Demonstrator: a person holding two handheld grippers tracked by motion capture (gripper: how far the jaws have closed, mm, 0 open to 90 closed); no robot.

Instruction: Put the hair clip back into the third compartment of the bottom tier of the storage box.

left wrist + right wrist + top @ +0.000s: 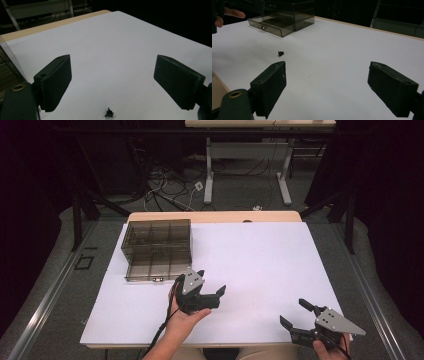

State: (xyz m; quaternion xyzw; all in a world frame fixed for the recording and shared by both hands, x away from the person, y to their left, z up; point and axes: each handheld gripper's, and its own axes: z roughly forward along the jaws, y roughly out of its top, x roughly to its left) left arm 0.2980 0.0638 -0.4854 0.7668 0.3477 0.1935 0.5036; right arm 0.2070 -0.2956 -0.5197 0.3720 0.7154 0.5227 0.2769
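A small black part (109, 113) lies on the white table top (260, 260), just in front of my left gripper (112, 82) and between its wide-apart jaws. The same part (281, 53) shows in the right gripper view, ahead and to the left. A smoky clear drawer box (157, 249) stands at the far left, its bottom drawer (272, 26) pulled out a little. My left gripper (211, 281) hovers open just right of the box's front. My right gripper (294, 311) is open near the front right edge, holding nothing.
The table's wooden rim (215, 216) runs along the far side. Another desk's legs (208, 175) and loose cables (165, 190) are on the floor beyond. Fingers of the person's left hand (234, 13) show by the drawer box.
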